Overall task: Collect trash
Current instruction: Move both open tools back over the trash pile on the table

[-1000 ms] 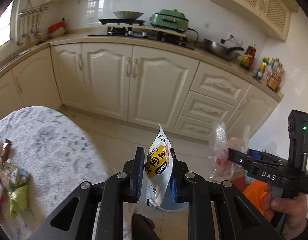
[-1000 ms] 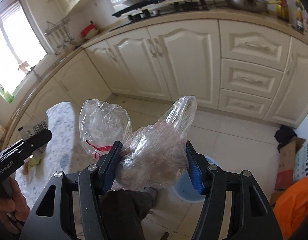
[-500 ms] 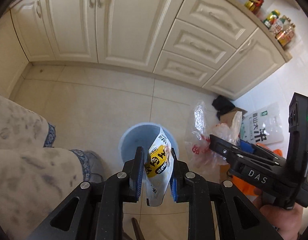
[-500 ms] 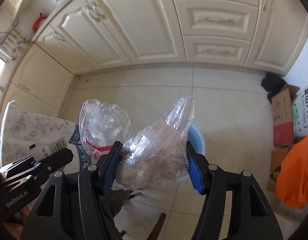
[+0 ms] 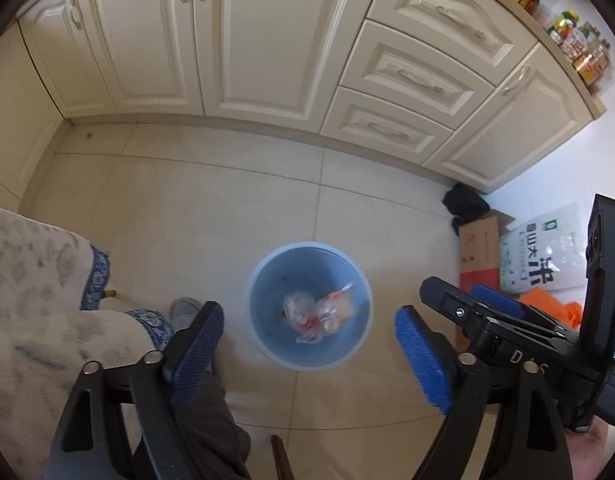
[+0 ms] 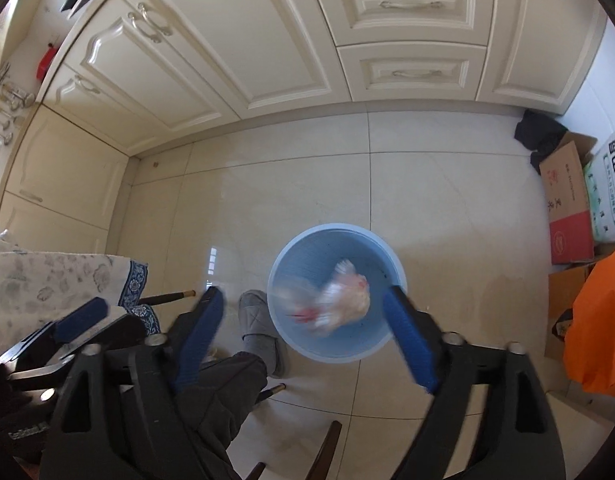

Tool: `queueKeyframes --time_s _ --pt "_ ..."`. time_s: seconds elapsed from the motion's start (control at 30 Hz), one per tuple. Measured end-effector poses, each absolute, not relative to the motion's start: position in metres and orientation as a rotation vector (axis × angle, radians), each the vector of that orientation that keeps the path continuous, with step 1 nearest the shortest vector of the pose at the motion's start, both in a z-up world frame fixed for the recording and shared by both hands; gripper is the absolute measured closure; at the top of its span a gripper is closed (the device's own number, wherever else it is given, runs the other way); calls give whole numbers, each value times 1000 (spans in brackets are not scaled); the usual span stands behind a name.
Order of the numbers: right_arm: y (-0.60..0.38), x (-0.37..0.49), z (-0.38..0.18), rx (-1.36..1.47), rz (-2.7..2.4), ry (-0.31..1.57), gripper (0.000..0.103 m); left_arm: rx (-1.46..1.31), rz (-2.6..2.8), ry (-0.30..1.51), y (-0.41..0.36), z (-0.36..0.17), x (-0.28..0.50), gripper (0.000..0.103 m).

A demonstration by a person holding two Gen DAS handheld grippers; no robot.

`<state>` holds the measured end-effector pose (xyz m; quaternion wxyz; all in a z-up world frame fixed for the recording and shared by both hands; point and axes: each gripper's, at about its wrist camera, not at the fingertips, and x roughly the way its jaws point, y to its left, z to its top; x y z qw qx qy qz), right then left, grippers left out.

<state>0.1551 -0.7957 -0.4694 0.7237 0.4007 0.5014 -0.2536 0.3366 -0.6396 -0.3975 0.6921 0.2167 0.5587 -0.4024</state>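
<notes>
both grippers are pointing steeply down over the blue bin (image 5: pixel 263 344), which is standing on the tiled floor at lower centre of each frame. the left gripper (image 5: pixel 307 344) and the right gripper (image 6: pixel 303 336) have just been opening; their jaws are gaping wide with nothing between them. the clear plastic bags (image 5: pixel 317 312) are lying blurred inside the bin.
</notes>
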Motion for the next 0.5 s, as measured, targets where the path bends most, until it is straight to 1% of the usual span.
queueKeyframes --time_s 0.03,0.07,0.13,0.33,0.5 --pt "-795 153 -468 885 -570 1105 5 490 -892 1230 -642 -395 337 10" --pt "-796 152 -467 885 -582 1105 0 495 -883 1208 -644 -392 338 8" --pt "-794 149 -464 884 -606 1108 0 504 -863 1173 -650 -385 344 1" --pt "-785 141 -439 875 -626 1077 0 485 -859 1107 -654 -363 355 1" --pt "-768 143 -398 825 -607 1015 0 436 -873 1026 -631 -326 363 1"
